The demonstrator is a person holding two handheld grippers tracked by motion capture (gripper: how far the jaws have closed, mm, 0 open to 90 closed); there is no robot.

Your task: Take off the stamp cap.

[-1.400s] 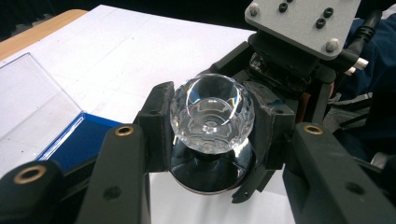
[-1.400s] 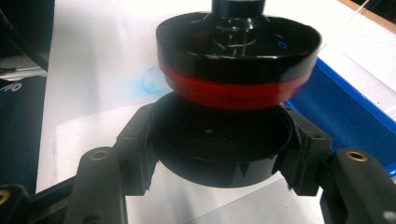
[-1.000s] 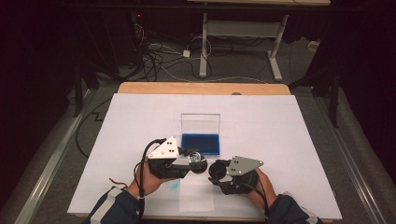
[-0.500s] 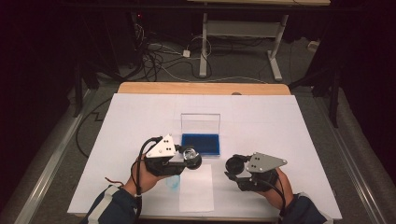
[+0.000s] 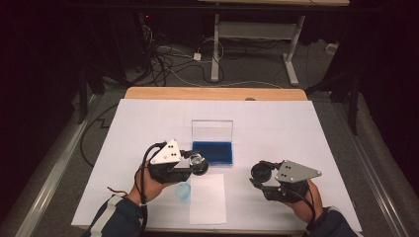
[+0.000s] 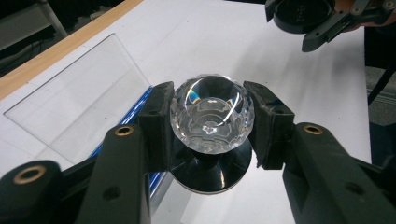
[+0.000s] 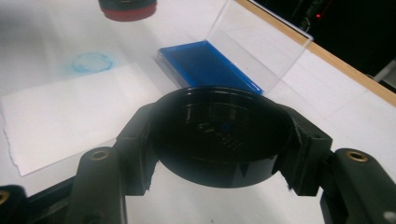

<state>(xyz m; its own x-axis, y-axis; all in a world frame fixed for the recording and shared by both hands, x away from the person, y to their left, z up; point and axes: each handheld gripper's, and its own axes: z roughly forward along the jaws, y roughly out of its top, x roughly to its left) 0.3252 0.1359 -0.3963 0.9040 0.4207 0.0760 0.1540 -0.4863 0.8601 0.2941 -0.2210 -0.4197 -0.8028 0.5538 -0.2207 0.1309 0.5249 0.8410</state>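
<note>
Cap already off: black round cap (image 7: 219, 135) clamped in right gripper (image 5: 269, 178), well apart from crystal-handled stamp (image 6: 211, 120), pinched in left gripper (image 5: 197, 162) just beside open blue ink pad (image 5: 213, 152). Faint blue ring (image 5: 183, 191) beside paper sheet (image 5: 208, 197). Inking and stamping probably left.

On the white table cover (image 5: 296, 128), the left gripper (image 5: 197, 163) holds a clear faceted knob (image 5: 197, 160) just beside the open blue ink pad case (image 5: 213, 150). The right gripper (image 5: 259, 174), well apart, clamps a black round cap (image 5: 260, 171). A white paper sheet (image 5: 208, 197) with a blue ring mark (image 5: 183, 191) beside it lies between the hands.
</note>
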